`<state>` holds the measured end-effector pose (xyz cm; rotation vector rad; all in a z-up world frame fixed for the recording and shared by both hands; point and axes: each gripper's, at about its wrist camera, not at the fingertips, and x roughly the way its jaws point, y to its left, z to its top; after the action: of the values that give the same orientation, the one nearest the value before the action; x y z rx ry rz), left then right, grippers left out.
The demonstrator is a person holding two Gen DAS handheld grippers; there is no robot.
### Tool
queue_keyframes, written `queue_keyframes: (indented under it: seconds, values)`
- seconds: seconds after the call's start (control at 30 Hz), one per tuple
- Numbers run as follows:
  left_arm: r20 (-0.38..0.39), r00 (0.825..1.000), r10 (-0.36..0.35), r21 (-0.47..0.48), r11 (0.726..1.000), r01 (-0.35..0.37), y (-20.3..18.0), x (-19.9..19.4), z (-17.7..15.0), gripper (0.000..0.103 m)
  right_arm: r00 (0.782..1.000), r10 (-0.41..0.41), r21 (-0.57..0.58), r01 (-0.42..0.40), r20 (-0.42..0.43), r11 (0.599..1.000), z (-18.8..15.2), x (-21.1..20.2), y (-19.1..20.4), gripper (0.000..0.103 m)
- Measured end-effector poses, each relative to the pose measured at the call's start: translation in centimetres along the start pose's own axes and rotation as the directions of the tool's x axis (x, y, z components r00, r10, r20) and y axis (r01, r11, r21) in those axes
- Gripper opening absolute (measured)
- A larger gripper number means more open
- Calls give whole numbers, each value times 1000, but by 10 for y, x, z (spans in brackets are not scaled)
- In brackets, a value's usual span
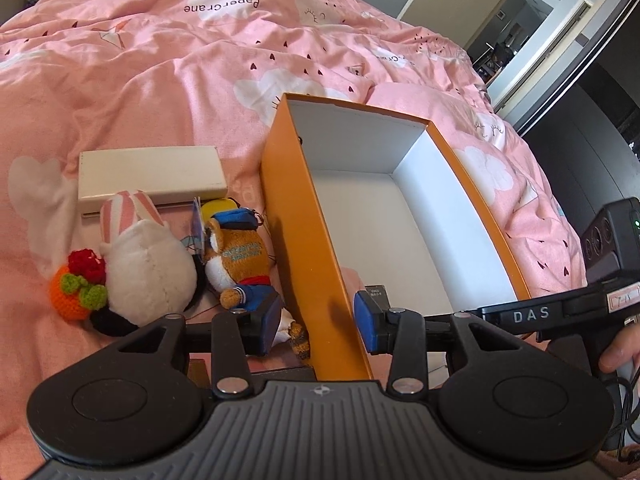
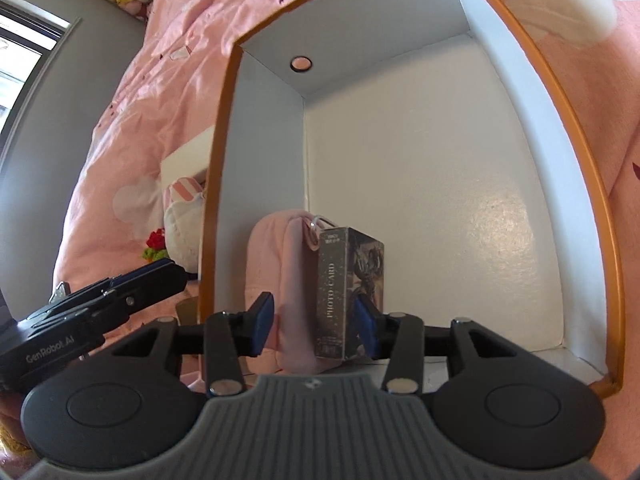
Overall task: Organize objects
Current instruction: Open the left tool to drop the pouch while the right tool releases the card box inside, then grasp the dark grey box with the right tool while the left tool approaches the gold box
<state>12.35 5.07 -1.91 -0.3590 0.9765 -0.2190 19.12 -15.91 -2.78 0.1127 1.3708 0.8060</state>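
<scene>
Right gripper [image 2: 314,330] spread – photo card box [image 2: 350,292] between 2 fingers; left gripper [image 1: 318,326] spread.

Black grippers [image 1: 320,322], blue pads (silver screws), seemingly bare fingers [image 1: 618,354].

Left claw [image 1: 320,322] gapes open; right claw [image 2: 316,326] likewise has its jaws spread.

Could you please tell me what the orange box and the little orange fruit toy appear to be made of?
The orange box looks like matte cardboard: thin, stiff walls, white inside. The orange fruit toy seems to be crocheted yarn, with visible looped stitches.
</scene>
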Motion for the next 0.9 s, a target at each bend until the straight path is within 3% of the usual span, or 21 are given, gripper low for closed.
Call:
queue_keyframes:
  seconds: [0.2,0.37,0.5,0.57,0.67,0.8,0.9]
  values:
    - [11,998,57,-34,998,-57,17,-19,2,45,999,-34,-55,34,-3,998,-9,10,11,45]
    - [9,993,119,-44,992,-118,30,-37,-2,45,995,-68,-117,76,72,990,-9,-10,23,46]
    - [-37,985,171,-44,984,-173,42,-45,-10,48,992,-16,-245,46,123,968,-13,-23,58,45]
    - [-69,979,193,-45,980,-196,47,-46,-17,51,992,9,-334,35,129,942,-18,-22,81,45]
    - [-111,971,211,-40,975,-217,51,-42,-28,51,995,16,-460,32,101,887,-26,-7,114,36]
    - [-137,968,210,-21,976,-215,54,-33,-42,52,998,-43,-600,61,44,798,-36,25,141,23]
    - [-123,969,214,-27,976,-218,55,-24,-48,52,994,-106,-676,83,8,732,-39,49,152,19]
